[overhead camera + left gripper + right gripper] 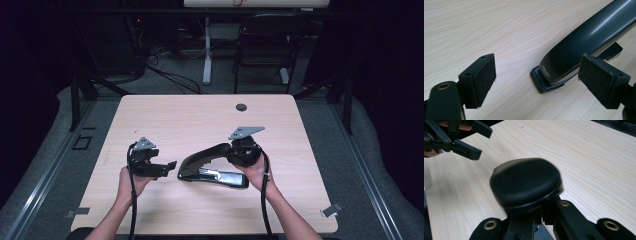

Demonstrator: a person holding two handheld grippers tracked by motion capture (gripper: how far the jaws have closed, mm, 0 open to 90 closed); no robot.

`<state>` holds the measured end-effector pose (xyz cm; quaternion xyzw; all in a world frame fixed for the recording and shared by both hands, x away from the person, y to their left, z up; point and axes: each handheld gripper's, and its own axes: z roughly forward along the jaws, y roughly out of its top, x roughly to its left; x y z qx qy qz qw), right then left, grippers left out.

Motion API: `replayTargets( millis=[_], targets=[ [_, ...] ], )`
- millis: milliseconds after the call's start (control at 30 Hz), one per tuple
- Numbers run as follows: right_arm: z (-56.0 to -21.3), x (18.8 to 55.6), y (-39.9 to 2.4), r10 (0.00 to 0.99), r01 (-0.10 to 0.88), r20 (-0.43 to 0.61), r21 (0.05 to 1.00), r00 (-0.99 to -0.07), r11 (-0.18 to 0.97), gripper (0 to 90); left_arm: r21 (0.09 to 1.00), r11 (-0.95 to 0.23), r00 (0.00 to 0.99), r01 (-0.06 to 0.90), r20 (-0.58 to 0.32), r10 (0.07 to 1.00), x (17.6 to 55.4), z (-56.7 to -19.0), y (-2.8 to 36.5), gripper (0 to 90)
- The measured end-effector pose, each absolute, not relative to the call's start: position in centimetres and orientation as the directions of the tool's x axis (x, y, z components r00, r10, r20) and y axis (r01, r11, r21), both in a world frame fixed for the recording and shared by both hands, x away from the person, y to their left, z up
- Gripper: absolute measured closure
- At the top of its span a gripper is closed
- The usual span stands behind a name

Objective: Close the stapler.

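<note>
A large black stapler (pixel 202 159) lies on the pale wooden table (pixel 200 115), its long handle rising toward the right. My left gripper (pixel 169 169) sits just left of the stapler's front end, jaws open. In the left gripper view the stapler's nose (pixel 549 75) lies between and slightly ahead of the two pads (pixel 485 75), apart from both. My right gripper (pixel 243 152) is at the raised rounded end of the handle (pixel 526 182), which hides its fingertips. Its jaws (pixel 541 216) stand together below that end. The left gripper (pixel 471 142) also appears at the top left of the right gripper view.
A small round cable hole (pixel 241 106) is near the table's far edge. Beyond the table stand a black chair (pixel 265 45) and a white desk leg (pixel 207 55). Bare wood stretches across the far half of the table.
</note>
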<state>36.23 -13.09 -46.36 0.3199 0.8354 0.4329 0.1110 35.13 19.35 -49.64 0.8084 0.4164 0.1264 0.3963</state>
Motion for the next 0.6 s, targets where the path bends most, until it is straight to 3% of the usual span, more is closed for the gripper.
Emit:
replayTargets(
  millis=[600],
  targets=[
    [-47.3,36.2,-15.4,0.665,0.503,0.112,0.748,-0.739,0.433,89.1,0.727,-0.351,0.612,0.59,-0.119,0.782,35.3,-49.8,19.5,6.3]
  ],
)
